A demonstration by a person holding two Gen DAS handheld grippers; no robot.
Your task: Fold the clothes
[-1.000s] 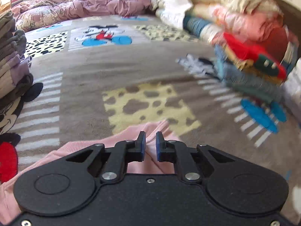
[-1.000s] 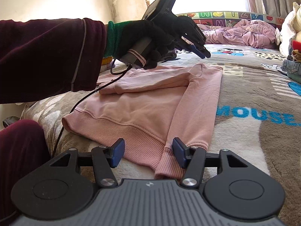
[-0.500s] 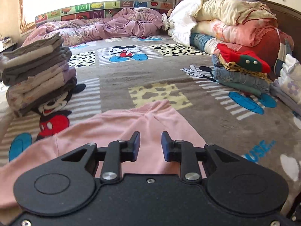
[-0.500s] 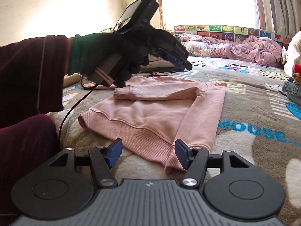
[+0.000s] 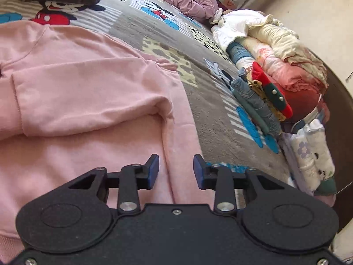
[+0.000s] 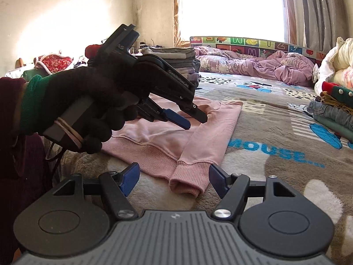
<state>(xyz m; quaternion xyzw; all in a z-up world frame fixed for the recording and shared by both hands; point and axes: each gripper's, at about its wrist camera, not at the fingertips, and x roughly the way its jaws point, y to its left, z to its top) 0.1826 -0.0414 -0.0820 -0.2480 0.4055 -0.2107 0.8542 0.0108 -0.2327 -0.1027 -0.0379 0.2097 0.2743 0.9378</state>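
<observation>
1. Presently, the pink sweatshirt [image 6: 176, 132] lies flat on the bed [image 6: 275, 172], both sleeves folded in: one crosswise over the chest [image 5: 88, 101], the other lengthwise down the side, its cuff [image 6: 189, 181] at the hem.
2. Left hand-held gripper [image 5: 175, 171]: jaws parted, holding nothing, hovering above the lengthwise sleeve near its crease. From the right wrist view it hangs over the middle of the garment, gripped by a gloved hand [image 6: 88, 106].
3. Right hand-held gripper [image 6: 174, 180]: jaws spread wide, nothing between them, cuff lying just ahead in the gap. Whether the pads touch cloth, I cannot tell.
4. Step in hand, by my reading: sleeves are in, body fold not made. The hem end and collar end lie well apart.
5. Next move likely calls for pinching hem and cuff together, so the sleeve does not slide out, then carrying that end up over toward the collar. The left could pin the middle as a fold line.
6. Risk: soft fleece bedding drags; lift clear, not slide.
7. Folded stack [image 6: 176, 61] sits beyond, a likely destination.
</observation>
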